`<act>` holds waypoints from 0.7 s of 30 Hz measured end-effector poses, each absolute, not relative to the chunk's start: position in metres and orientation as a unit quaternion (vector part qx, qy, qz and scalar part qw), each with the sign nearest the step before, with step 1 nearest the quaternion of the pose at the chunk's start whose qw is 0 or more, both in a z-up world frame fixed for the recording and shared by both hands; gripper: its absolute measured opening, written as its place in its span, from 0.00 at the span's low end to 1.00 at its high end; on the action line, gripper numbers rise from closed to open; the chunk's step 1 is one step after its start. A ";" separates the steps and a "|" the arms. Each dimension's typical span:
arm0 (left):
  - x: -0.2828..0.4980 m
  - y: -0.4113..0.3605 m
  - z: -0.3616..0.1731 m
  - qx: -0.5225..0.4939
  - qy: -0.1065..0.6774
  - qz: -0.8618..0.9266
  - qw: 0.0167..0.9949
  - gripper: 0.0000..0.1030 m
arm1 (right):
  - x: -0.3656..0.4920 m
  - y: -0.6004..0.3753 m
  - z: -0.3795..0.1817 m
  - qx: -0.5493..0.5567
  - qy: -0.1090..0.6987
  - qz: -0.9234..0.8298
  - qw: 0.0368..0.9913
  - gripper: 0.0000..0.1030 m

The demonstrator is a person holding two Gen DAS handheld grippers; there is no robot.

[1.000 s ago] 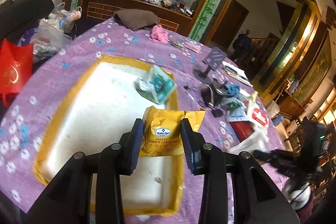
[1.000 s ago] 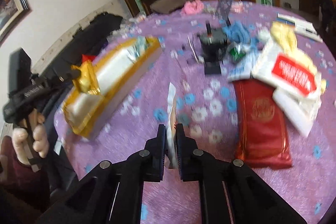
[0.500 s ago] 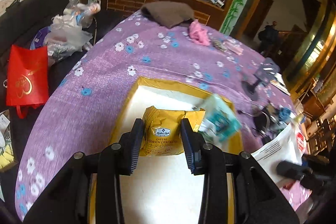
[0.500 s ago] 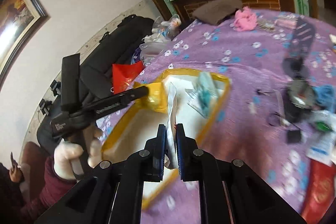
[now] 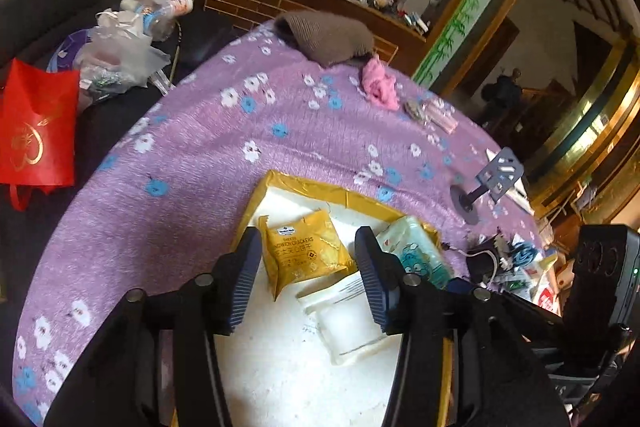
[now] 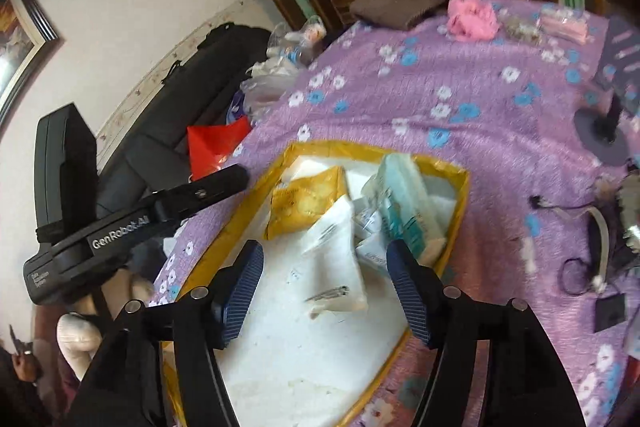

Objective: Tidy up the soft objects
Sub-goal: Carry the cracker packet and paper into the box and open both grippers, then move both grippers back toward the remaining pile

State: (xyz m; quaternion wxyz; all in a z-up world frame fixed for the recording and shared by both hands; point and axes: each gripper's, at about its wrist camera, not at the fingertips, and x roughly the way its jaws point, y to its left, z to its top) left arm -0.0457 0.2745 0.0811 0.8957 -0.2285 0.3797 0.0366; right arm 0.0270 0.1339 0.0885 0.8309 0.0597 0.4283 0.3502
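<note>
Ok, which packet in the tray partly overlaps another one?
The white packet: its top corner overlaps the yellow cracker packet. The teal pack leans at the tray's right wall.

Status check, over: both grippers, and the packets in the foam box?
Left gripper and right gripper open, jaws just opened, nothing gripped. Cracker pack, white pouch and tissue pack lie in the foam box. Nothing in the way.
</note>
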 end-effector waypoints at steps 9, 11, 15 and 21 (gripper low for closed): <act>-0.111 0.226 0.134 -0.206 0.305 0.022 0.929 0.62 | -0.063 0.019 0.145 0.025 0.305 0.237 0.922 0.91; -0.127 0.203 0.145 -0.194 0.282 0.007 0.940 0.67 | -0.082 -0.019 0.150 0.019 0.271 0.189 0.944 0.99; -0.142 0.156 0.151 -0.176 0.275 -0.035 0.945 0.67 | -0.099 -0.107 0.143 0.028 0.269 0.074 0.960 0.99; -0.140 0.098 0.125 -0.171 0.326 -0.093 0.925 0.67 | -0.098 -0.193 0.112 0.154 0.337 0.071 0.926 0.99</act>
